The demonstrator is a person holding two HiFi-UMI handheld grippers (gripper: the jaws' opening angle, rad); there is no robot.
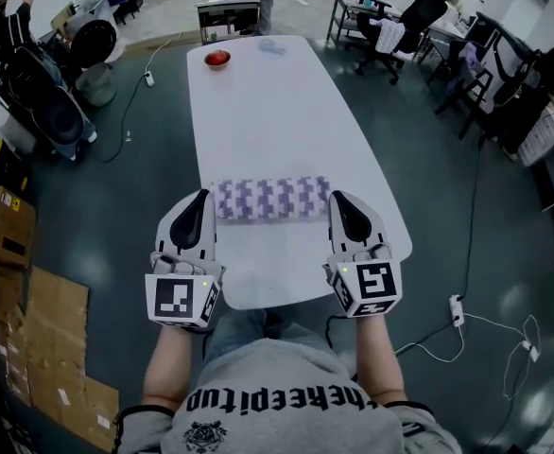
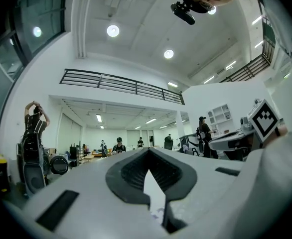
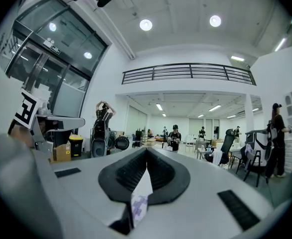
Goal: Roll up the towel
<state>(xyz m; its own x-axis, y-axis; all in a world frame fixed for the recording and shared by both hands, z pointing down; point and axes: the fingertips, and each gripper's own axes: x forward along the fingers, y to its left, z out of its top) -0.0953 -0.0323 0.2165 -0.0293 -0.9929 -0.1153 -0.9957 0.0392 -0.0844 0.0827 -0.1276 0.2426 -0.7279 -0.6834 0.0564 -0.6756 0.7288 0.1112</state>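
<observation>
The towel (image 1: 272, 199), white with a purple check, lies as a roll across the near part of the white table (image 1: 268, 102). My left gripper (image 1: 201, 197) hovers by the roll's left end and my right gripper (image 1: 337, 197) by its right end. Both are shut with nothing held. In the left gripper view the jaws (image 2: 148, 151) meet at the tips and point out level into the room. The right gripper view shows the same for its jaws (image 3: 147, 151); a sliver of the towel (image 3: 138, 205) shows through the slit below them.
A red bowl (image 1: 217, 59) and a small pale object (image 1: 270, 45) sit at the table's far end. Cardboard boxes (image 1: 3, 225) stand on the floor at the left, office chairs (image 1: 400, 26) at the far right, and cables (image 1: 466, 310) run near the table's right corner.
</observation>
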